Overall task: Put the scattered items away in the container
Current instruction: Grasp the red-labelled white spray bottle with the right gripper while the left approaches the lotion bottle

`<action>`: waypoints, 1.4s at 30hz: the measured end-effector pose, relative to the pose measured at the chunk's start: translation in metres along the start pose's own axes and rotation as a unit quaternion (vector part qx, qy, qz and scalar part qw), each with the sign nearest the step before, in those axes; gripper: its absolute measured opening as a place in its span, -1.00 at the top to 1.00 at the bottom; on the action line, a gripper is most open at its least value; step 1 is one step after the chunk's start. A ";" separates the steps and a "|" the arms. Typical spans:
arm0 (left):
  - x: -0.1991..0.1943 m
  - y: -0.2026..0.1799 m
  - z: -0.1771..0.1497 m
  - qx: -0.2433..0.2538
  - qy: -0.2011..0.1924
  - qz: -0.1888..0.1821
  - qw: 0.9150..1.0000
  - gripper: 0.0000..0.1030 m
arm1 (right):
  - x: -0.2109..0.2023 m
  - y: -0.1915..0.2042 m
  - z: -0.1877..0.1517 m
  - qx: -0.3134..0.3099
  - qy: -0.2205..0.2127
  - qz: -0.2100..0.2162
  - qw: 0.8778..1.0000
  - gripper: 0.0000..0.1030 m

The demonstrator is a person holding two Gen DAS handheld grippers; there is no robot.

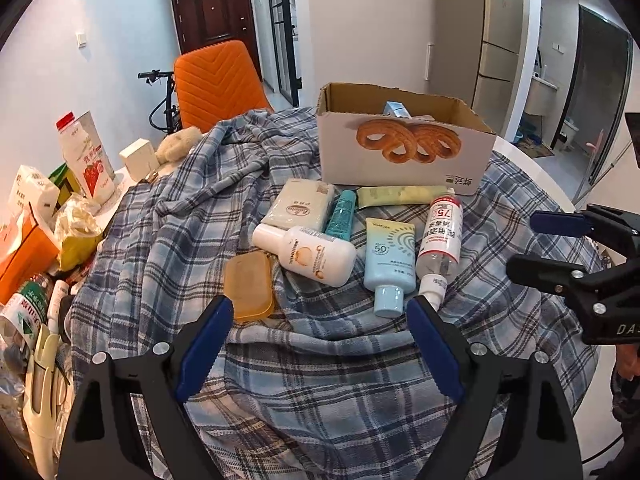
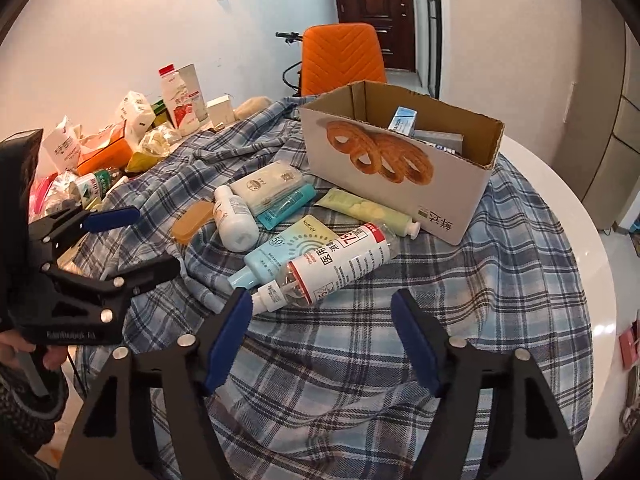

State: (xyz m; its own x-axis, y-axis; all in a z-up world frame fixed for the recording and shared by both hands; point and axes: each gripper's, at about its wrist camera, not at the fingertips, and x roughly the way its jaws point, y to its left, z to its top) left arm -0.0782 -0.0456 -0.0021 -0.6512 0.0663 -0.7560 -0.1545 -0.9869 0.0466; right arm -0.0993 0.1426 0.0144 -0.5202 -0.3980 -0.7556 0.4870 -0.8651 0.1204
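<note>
Holding both tools above the plaid cloth (image 1: pixel 320 380), I have my left gripper (image 1: pixel 320 312) spread wide and my right gripper (image 2: pixel 322 308) parted too, nothing between either pair of fingers. Ahead lie the spray bottle (image 2: pixel 344 266), sunscreen tube (image 1: pixel 388 258), white bottle (image 1: pixel 316 254), teal tube (image 1: pixel 341 214), tissue pack (image 1: pixel 302 206) and amber case (image 1: pixel 248 286), bunched just in front of the cardboard box (image 1: pixel 400 152). That box already holds a few small cartons (image 2: pixel 428 132).

The left claw (image 1: pixel 320 320) hangs wide apart over a plaid cloth (image 1: pixel 320 380), nothing between its blue pads. Just beyond lie an amber case (image 1: pixel 249 286), a white bottle (image 1: pixel 310 254), a sunscreen tube (image 1: pixel 387 260) and a spray bottle (image 1: pixel 439 240), packed close together. Behind them are a tissue pack (image 1: pixel 300 204), a teal tube (image 1: pixel 341 214) and a pale green tube (image 1: pixel 400 195) against the cardboard box (image 1: pixel 404 144). The right claw (image 1: pixel 532 244) juts in from the right, pads apart.
</note>
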 end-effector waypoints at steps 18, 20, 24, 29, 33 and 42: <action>0.037 0.007 0.021 0.026 0.064 -0.005 0.998 0.31 | 0.057 -0.012 0.027 0.067 0.111 0.049 0.990 0.64; 0.051 0.007 0.027 0.031 0.084 0.000 0.996 0.31 | 0.067 -0.017 0.034 0.097 0.125 0.044 0.986 0.64; 0.071 -0.001 0.036 0.068 0.097 0.038 0.992 0.28 | 0.074 -0.016 0.045 0.127 0.132 0.018 0.983 0.64; 0.082 -0.001 0.044 0.071 0.091 0.051 0.992 -0.53 | 0.081 -0.015 0.047 0.154 0.150 0.000 0.977 0.19; 0.087 0.006 0.052 0.054 0.090 0.045 0.993 -0.58 | 0.093 -0.016 0.043 0.179 0.168 0.003 0.969 -0.01; 0.098 0.005 0.067 0.059 0.083 0.050 0.994 -0.69 | 0.096 -0.024 0.044 0.179 0.152 -0.001 0.972 0.06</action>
State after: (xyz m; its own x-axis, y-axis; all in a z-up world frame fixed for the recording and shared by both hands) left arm -0.1922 -0.0340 -0.0323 -0.5370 -0.0663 -0.8410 -0.1874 -0.9626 0.1955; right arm -0.1917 0.1116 -0.0321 -0.2636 -0.3344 -0.9048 0.1833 -0.9383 0.2934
